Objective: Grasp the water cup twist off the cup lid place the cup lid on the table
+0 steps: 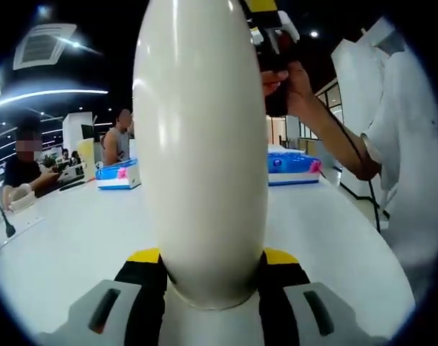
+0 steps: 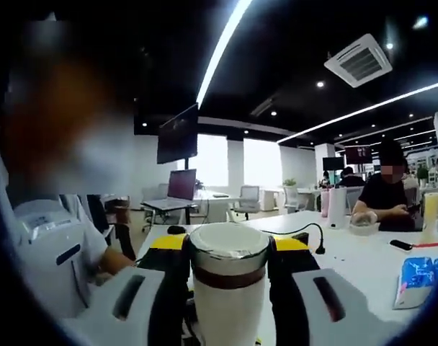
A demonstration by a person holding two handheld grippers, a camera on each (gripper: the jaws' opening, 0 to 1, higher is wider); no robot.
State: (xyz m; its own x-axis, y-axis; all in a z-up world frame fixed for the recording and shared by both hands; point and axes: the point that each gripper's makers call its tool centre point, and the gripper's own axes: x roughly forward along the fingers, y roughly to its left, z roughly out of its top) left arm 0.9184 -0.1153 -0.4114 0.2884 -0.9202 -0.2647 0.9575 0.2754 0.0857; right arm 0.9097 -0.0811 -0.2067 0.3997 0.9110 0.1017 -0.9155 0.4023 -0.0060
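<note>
The white water cup (image 1: 201, 151) was clamped at its base between the left gripper's (image 1: 212, 277) jaws, rising straight ahead of them. Its steel cup lid (image 2: 228, 249) was gripped between the right gripper's (image 2: 230, 270) jaws, above the white table (image 2: 363, 263).

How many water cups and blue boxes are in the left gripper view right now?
water cup: 1, held in the left claw
blue boxes: 2, on the table behind
total: 3
</note>
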